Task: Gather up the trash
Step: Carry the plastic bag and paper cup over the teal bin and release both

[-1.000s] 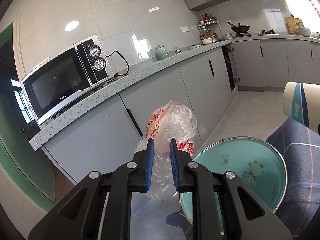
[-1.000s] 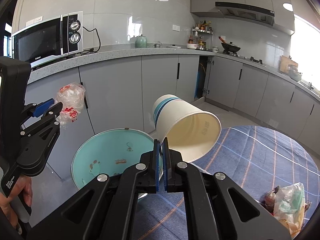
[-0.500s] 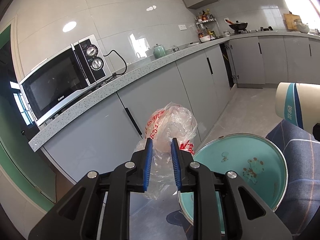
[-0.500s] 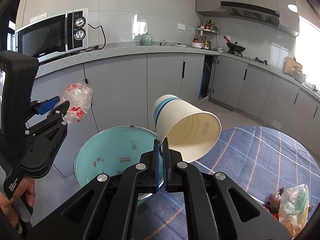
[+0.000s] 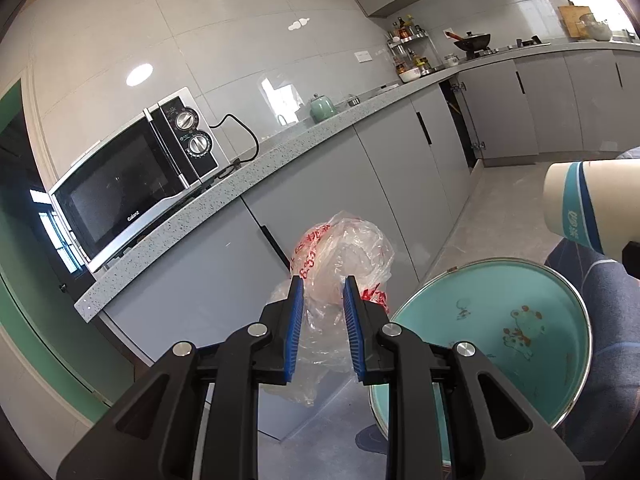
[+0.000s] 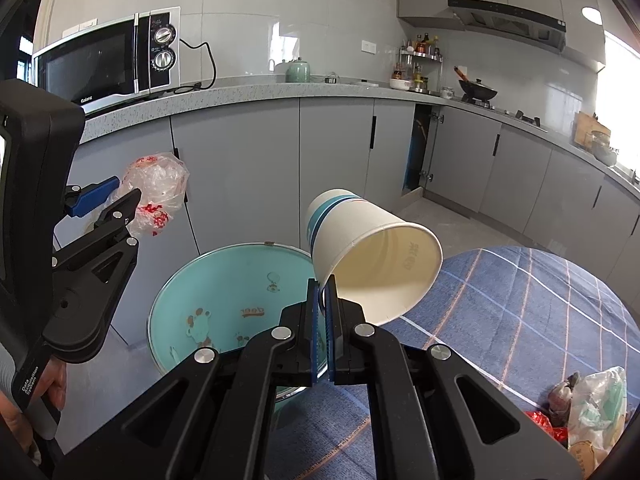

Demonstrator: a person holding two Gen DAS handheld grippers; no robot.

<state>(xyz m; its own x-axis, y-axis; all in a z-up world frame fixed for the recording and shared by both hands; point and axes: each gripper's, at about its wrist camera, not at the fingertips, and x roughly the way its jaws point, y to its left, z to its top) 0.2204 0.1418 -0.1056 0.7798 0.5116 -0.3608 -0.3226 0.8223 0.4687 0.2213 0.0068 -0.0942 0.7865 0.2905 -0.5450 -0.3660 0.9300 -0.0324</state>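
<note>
My left gripper [image 5: 321, 300] is shut on a crumpled clear plastic bag [image 5: 343, 256] with red print and holds it in the air left of the teal trash bin [image 5: 576, 312]. The bag [image 6: 156, 188] and left gripper [image 6: 108, 196] also show in the right wrist view. My right gripper [image 6: 321, 292] is shut on the rim of a white paper cup [image 6: 372, 248] with blue bands, tilted mouth toward me over the bin's [image 6: 168, 304] right edge. The cup [image 5: 588, 208] shows at the right of the left wrist view.
A round table with a blue plaid cloth [image 6: 540, 312] is at the right, with a pile of plastic trash [image 6: 592, 404] on it. Grey cabinets and a counter with a microwave [image 5: 132, 176] run behind. The bin stands on the floor by the table.
Both grippers have risen slightly and moved a little nearer the counter, keeping hold of the bag and cup. The left jaws look slightly wider around the bag.
</note>
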